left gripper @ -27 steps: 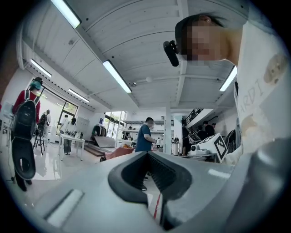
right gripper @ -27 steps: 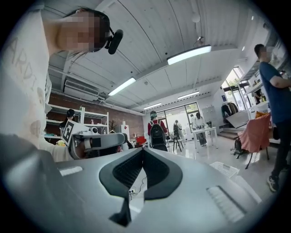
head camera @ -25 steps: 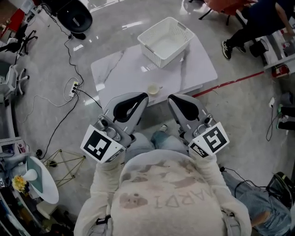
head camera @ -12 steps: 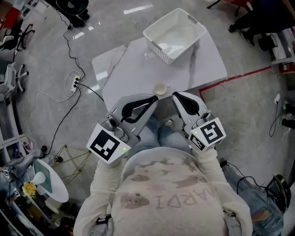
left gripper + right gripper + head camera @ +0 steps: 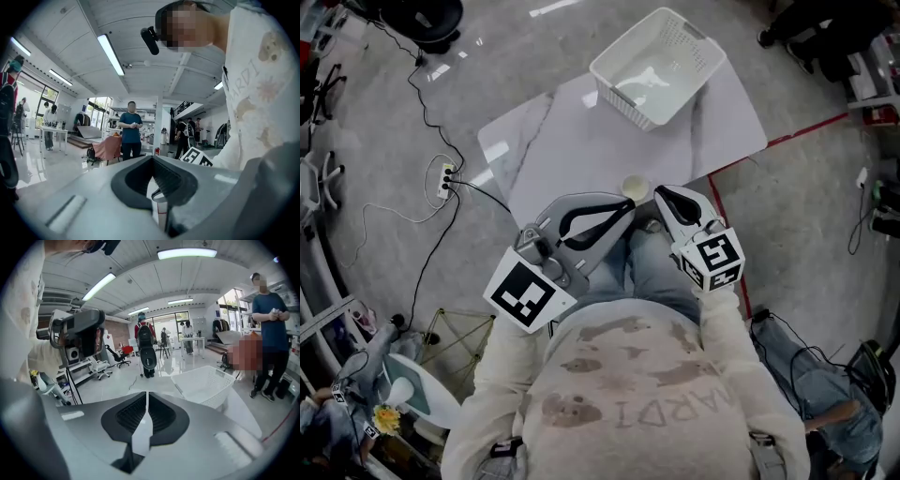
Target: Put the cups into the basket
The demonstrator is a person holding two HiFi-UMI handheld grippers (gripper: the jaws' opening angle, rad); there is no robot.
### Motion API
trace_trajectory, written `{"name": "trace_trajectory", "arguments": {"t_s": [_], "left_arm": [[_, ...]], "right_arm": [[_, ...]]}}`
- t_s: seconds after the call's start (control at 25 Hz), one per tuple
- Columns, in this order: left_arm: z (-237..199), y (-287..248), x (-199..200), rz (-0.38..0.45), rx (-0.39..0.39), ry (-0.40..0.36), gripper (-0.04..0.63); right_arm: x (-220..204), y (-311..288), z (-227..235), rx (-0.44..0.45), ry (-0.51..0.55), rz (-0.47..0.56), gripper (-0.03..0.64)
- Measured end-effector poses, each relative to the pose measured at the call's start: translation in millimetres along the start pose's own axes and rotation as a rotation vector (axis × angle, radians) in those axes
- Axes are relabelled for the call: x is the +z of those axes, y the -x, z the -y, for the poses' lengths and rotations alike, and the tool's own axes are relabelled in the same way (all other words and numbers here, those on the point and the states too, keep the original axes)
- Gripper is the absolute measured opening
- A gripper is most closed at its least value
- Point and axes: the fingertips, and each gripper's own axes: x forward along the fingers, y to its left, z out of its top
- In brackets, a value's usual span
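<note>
The two grey hand-held grippers have come forward from the person's lap towards the table. The left hand-held gripper (image 5: 622, 209) is turned inward, its jaws pressed together at the tips with nothing between them. The right hand-held gripper (image 5: 664, 195) is likewise closed and empty. Their tips now sit just short of the small cream-coloured cup (image 5: 635, 187), which stands upright near the front edge of the white marble-patterned tabletop (image 5: 562, 150), almost between the two. Further off, the white perforated plastic basket (image 5: 692, 42) rests at the far right corner, well apart from the cup, and no cup shows in it. The approach looks nearly done, but one gripper must open before any grasp.
</note>
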Motion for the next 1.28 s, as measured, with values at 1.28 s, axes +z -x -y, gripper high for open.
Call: {"name": "trace_trajectory", "arguments": {"t_s": [1.28], "left_arm": [[-69, -74, -140, -0.108, -0.070, 0.169, 0.000]], "right_arm": [[-231, -160, 79, 0.000, 0.131, -0.685, 0.063]]}}
